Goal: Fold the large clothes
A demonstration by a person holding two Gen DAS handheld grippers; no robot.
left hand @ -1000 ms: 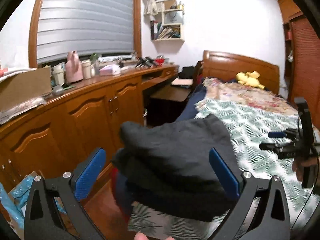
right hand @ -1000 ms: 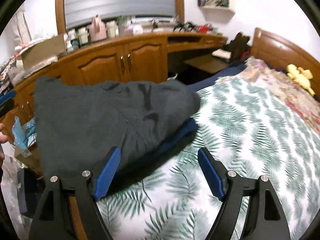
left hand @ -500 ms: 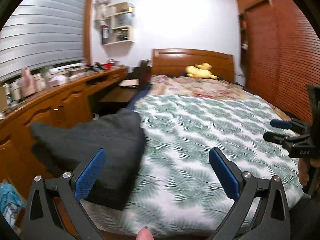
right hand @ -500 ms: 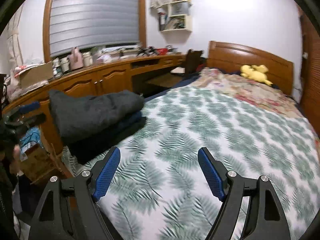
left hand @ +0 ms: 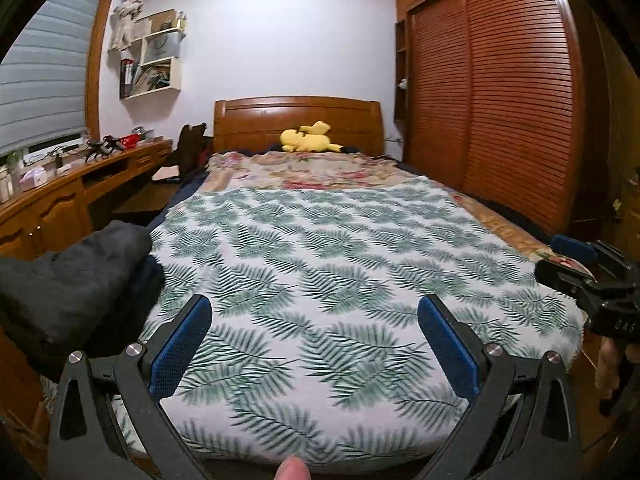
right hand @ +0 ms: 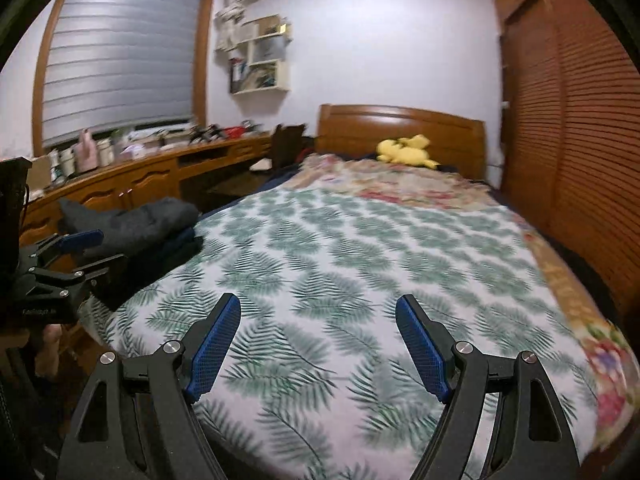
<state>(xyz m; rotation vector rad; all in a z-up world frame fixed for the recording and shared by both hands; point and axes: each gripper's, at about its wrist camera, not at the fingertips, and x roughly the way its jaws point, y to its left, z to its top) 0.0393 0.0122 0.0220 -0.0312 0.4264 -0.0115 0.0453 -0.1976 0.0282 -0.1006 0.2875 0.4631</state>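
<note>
Grey folded clothes (left hand: 68, 276), soft, on bed (left hand: 320, 264).

bed (left hand: 320, 248) with leaf-print cover | yellow plush toy (left hand: 308, 142) against wooden headboard (left hand: 296, 120) | floral blanket (right hand: 400, 184) at head end | wall shelf (right hand: 260, 60) with books | window blind (right hand: 120, 52) | cluttered wooden counter (right hand: 152, 160) | slatted wardrobe doors (left hand: 500, 92)

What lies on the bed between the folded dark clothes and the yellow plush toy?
Only bedding: the leaf-print sheet, then the floral cover, between the folded dark clothes and yellow plush toy; right wrist view.
</note>
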